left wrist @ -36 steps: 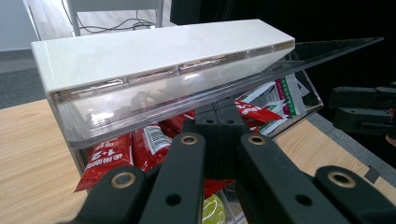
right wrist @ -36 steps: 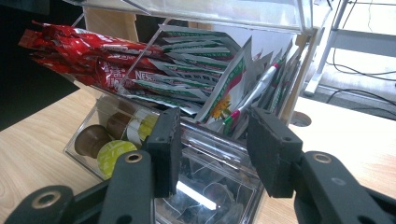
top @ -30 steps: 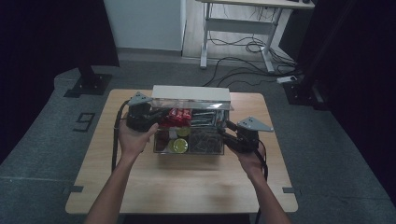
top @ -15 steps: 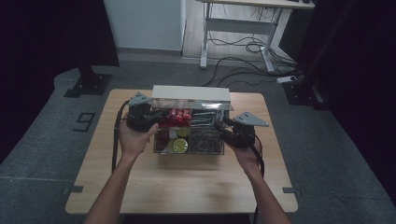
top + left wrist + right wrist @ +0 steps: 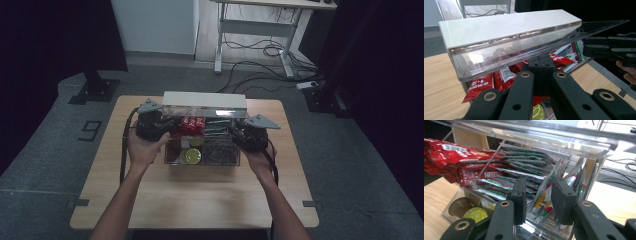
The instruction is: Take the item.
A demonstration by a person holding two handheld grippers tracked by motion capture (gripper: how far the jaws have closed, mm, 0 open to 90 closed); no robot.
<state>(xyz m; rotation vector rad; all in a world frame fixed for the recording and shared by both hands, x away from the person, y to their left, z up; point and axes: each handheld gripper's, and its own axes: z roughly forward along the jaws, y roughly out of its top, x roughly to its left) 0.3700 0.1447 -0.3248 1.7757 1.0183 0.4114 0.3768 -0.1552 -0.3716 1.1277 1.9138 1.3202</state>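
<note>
A clear plastic box [image 5: 202,162] stands mid-table with its lid [image 5: 205,101] raised; the lid has a white bar [image 5: 506,25] on top. Inside lie red sachets [image 5: 191,125] [image 5: 461,167], green-and-white sachets [image 5: 524,167] and a yellow-green capsule [image 5: 192,156] [image 5: 476,214]. My left gripper [image 5: 166,131] [image 5: 541,71] is shut at the box's left end, its tips under the lid's edge. At the right end is my right gripper [image 5: 234,134] [image 5: 540,200]. Its jaws have just been closing, and a gap remains with flower-print sachets [image 5: 541,200] between the pads. I cannot tell whether the pads touch them.
The wooden table [image 5: 200,200] has bare room in front of the box and at both sides. Dark stands, a white desk frame [image 5: 255,30] and floor cables [image 5: 265,50] lie beyond the far edge.
My right gripper has moved left, in against the right end of the box. The left hand and the lid have stayed put.
</note>
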